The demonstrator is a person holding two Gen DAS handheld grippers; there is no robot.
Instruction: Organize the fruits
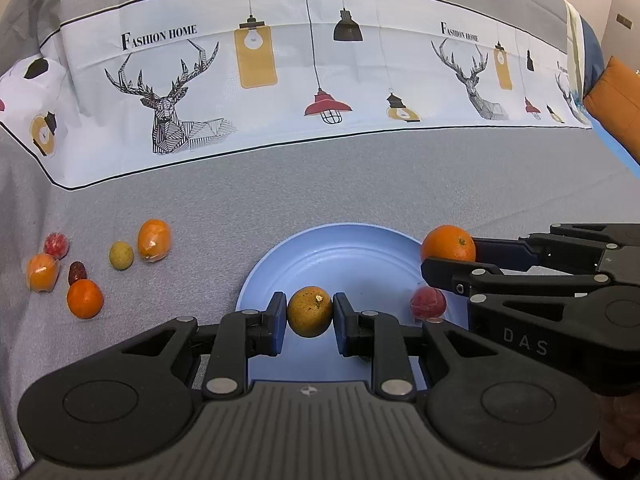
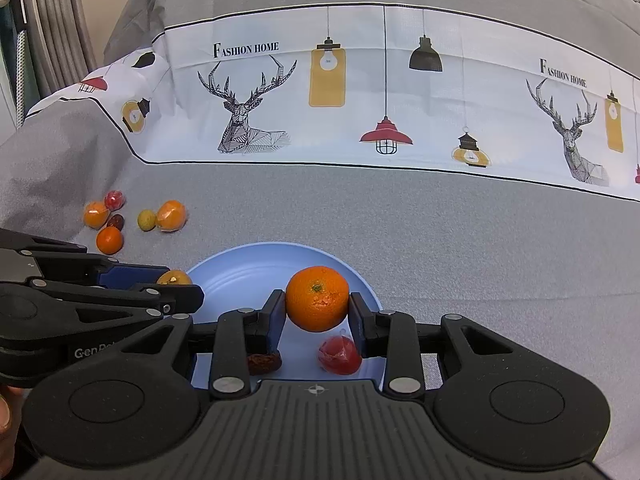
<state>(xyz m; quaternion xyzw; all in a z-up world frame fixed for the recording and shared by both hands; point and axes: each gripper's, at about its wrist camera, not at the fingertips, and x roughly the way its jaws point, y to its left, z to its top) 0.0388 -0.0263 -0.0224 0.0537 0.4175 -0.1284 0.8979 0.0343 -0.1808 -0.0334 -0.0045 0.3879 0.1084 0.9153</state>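
A blue plate lies on the grey cloth, also seen from the right wrist as the plate. My left gripper is shut on a brownish-yellow round fruit above the plate's near part; the same fruit peeks out beside the left fingers. My right gripper is shut on an orange tangerine, the tangerine over the plate's right rim. A wrapped red fruit and a dark red date lie on the plate; the red fruit shows too.
Several loose fruits lie on the cloth at the left: a tangerine, two wrapped orange fruits, a small green-yellow fruit, a red one and a date. A white printed band crosses the cloth beyond.
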